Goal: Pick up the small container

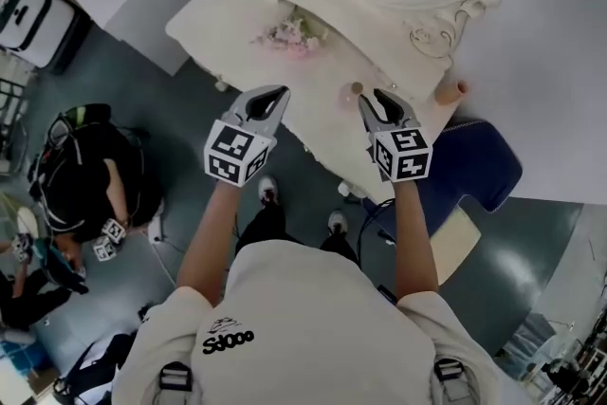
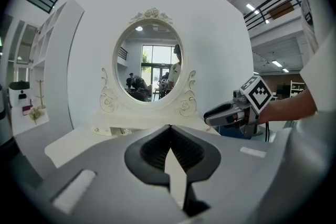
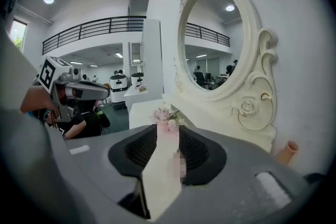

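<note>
The small container, a pale pink tube with a brown top, stands near the front edge of the cream dressing table. My right gripper hovers just to its right with the jaws apart. In the right gripper view the small container shows blurred in the gap between the open jaws of the right gripper, and the pads do not press on it. My left gripper hangs over the table's front edge, its tips together and nothing held. The left gripper shows the same in its own view.
Pink flowers lie mid-table. An oval mirror stands at the back. A peach vase lies at the table's right end. A blue seat sits below right. A person in black crouches on the floor at left.
</note>
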